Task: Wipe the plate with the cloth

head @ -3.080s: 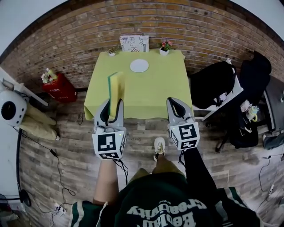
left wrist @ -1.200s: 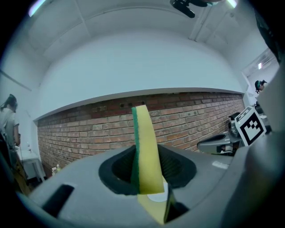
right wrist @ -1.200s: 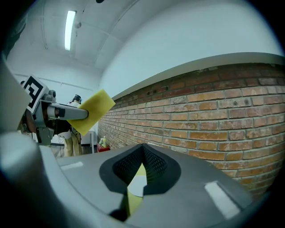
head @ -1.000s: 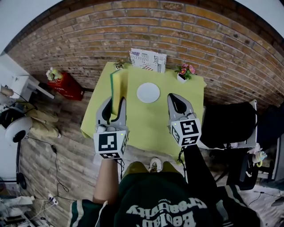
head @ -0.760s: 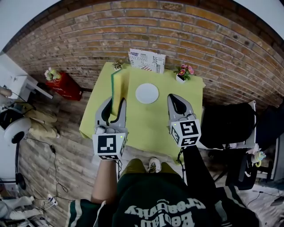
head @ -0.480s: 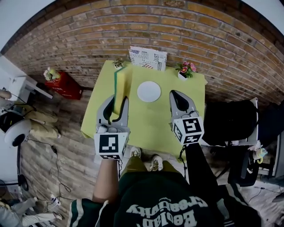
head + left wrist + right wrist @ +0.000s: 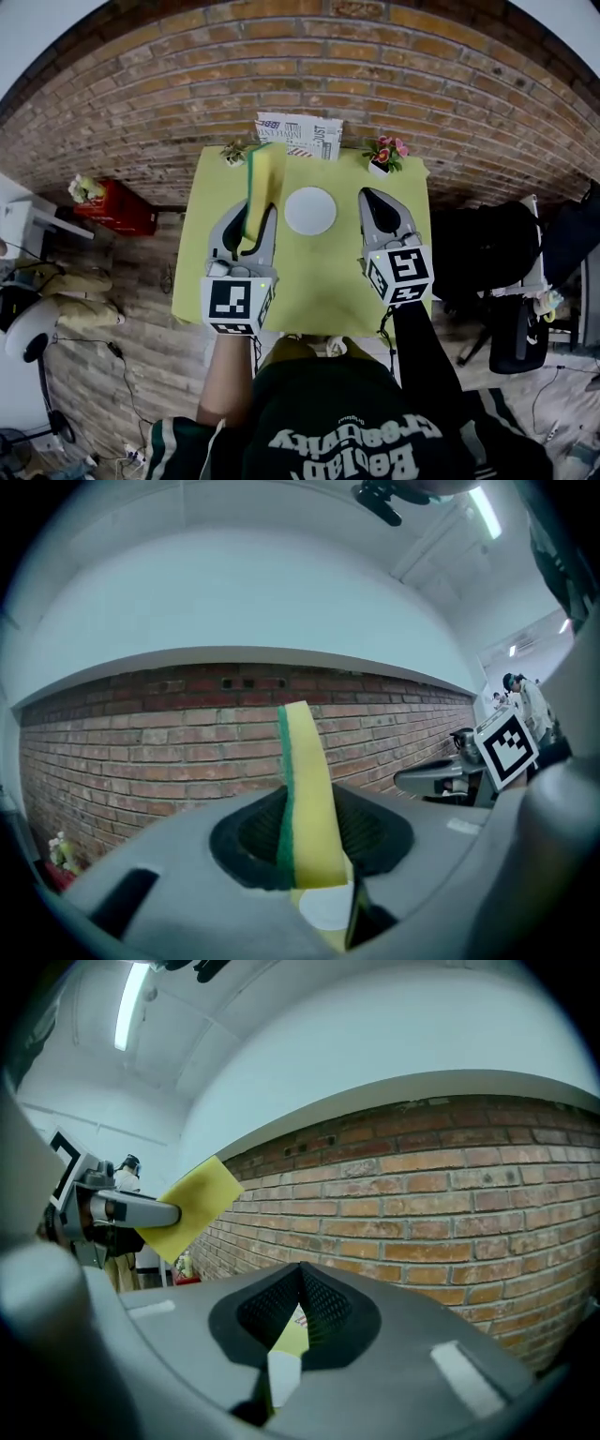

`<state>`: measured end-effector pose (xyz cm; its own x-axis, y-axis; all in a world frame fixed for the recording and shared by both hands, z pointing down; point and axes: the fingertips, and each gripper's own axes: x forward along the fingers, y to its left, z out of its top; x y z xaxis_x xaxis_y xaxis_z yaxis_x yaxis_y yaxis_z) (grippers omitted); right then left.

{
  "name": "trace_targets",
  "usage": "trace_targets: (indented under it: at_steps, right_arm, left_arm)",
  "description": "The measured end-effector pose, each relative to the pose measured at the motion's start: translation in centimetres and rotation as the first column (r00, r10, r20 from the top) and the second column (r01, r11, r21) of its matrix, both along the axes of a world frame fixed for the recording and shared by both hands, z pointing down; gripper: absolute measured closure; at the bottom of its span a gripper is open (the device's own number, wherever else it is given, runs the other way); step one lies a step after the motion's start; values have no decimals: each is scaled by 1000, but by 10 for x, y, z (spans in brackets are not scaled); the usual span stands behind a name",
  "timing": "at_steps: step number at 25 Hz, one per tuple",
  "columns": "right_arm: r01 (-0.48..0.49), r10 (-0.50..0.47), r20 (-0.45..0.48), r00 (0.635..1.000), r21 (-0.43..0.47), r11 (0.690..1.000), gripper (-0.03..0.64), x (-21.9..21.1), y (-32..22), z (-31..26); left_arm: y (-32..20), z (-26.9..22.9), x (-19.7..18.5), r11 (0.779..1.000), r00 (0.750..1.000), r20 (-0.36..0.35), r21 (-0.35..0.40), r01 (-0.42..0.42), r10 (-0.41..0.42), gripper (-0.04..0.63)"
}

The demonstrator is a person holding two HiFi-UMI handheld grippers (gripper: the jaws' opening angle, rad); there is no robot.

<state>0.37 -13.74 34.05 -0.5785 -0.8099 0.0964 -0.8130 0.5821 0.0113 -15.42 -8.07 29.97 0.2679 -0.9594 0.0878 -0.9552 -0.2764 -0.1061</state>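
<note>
In the head view a round white plate lies on the yellow-green table, between my two grippers. My left gripper is shut on a yellow sponge with a green scouring side, which stands upright left of the plate. In the left gripper view the sponge rises between the jaws, and a bit of the plate shows below it. My right gripper hovers right of the plate, shut with nothing in it. Its jaws meet at the tip in the right gripper view, where the sponge shows at the left.
A newspaper-print box and two small flower pots stand along the table's far edge, against the brick wall. A red box sits on the floor to the left, a black chair to the right.
The table and plate have come nearer and more centred in the head view. Both grippers keep their pose, the left still holding the sponge.
</note>
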Motion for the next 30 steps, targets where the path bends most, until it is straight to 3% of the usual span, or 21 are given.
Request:
trace_targets:
  at_steps: [12, 30]
  right_arm:
    - [-110, 110, 5, 994, -14, 994, 615, -22, -42, 6]
    - [-205, 203, -42, 978, -62, 977, 609, -32, -49, 28]
  left_arm:
    - [-70, 15, -24, 993, 991, -64, -24, -118, 116, 468]
    - [-97, 35, -36, 971, 971, -83, -63, -228, 223, 466]
